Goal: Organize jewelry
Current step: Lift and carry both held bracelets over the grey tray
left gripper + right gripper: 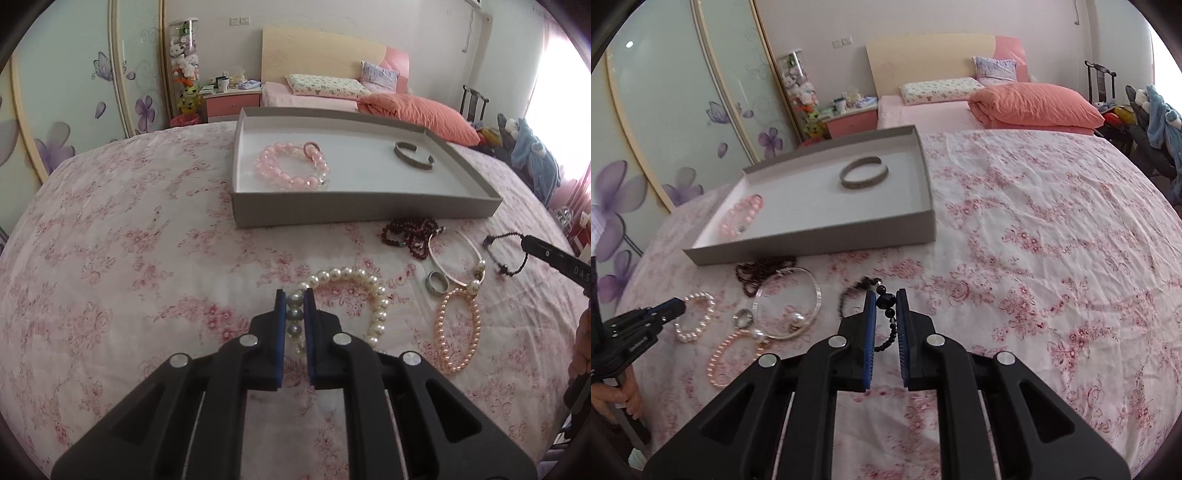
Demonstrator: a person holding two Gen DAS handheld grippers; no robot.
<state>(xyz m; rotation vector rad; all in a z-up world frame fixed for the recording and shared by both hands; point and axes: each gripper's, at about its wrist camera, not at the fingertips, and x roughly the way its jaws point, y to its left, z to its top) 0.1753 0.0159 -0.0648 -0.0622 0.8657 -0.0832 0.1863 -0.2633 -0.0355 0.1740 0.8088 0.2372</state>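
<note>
A grey tray [369, 212] on the floral bedspread holds a pink bead bracelet [291, 167] and a metal cuff [413, 157]. My left gripper [294, 295] is shut on a white pearl bracelet [354, 280] that rests on the bed. My right gripper [885, 295] is shut on a black bead bracelet [886, 306]; it also shows in the left wrist view [506, 254]. Loose on the bed lie a dark red bead strand [410, 232], a thin silver bangle [456, 254], a metal ring [438, 282] and a peach pearl loop [458, 328].
The tray [812, 243] sits toward the far side of the bed, with the loose jewelry in front of it. Beyond are a pink bed with an orange quilt [413, 107], a nightstand [232, 101], wardrobe doors at left and a chair with clothes at right.
</note>
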